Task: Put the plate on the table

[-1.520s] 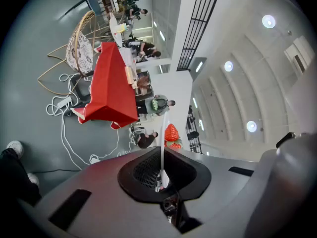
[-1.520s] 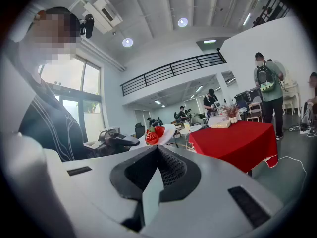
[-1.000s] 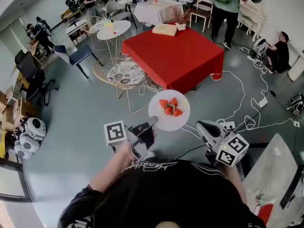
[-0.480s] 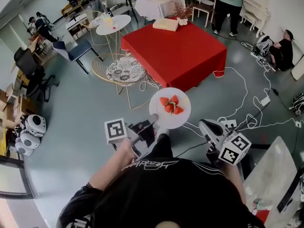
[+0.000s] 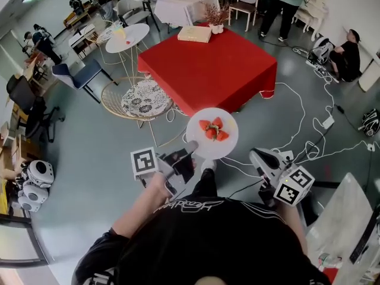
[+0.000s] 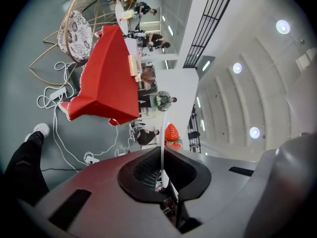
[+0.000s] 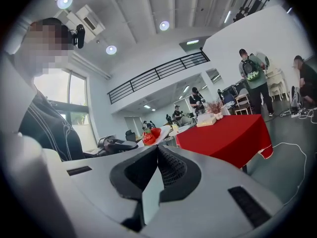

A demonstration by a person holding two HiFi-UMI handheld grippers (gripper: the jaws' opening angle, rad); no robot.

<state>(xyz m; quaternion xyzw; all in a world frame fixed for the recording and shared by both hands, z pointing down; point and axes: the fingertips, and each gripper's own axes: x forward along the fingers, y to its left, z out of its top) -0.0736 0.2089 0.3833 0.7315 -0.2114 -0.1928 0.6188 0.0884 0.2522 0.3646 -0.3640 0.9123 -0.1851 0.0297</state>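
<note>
Your left gripper (image 5: 191, 148) clamps the plate (image 5: 212, 140) by its rim, jaws almost together, and holds it level so the strawberries (image 5: 212, 130) do not slide. The plate is over the floor, just before the red table (image 5: 208, 64); your right gripper (image 5: 256, 157) is closed and empty.

Near rim of plate (image 5: 228, 145) — hidden under left gripper (image 5: 191, 149).

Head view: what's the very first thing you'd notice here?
The big square table under a bright red cloth fills the upper middle. Just below it, a round white plate carrying red strawberries hangs in the air, its near edge pinched by the left gripper; the right gripper beside it is shut and empty.
</note>
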